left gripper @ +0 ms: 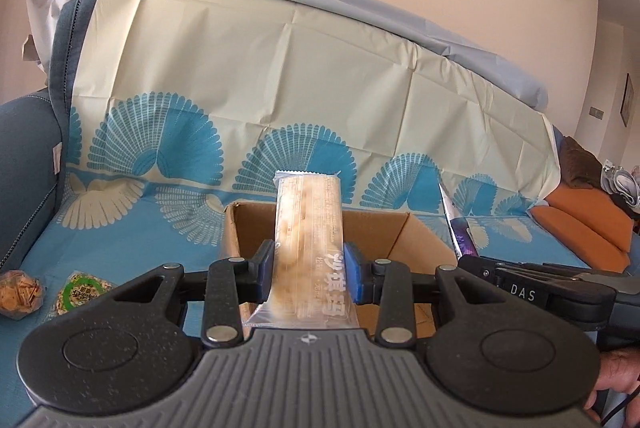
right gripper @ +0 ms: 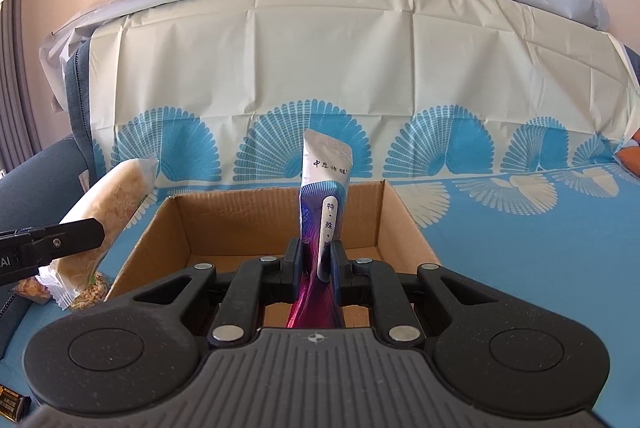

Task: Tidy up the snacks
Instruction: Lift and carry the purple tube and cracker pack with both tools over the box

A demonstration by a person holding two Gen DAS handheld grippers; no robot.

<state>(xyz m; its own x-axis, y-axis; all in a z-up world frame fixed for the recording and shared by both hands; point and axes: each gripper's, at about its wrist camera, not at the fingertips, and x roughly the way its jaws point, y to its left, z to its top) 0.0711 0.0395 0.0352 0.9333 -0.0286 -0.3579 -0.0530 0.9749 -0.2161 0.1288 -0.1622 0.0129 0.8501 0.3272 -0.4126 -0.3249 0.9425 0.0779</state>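
Left wrist view: a clear-wrapped pastry bar (left gripper: 308, 228) is clamped upright between the left gripper (left gripper: 309, 270) pads, held above the open cardboard box (left gripper: 404, 228) on the blue patterned cover (left gripper: 132, 244). Right wrist view: a purple-and-white sachet (right gripper: 322, 204) is pinched tight by the right gripper (right gripper: 316, 262), over the same box.

Box open and reachable from above
The box (right gripper: 280, 224) holds bare floor inside; two packets (left gripper: 52, 294) lie left of it, and the sofa back (left gripper: 280, 68) blocks behind.
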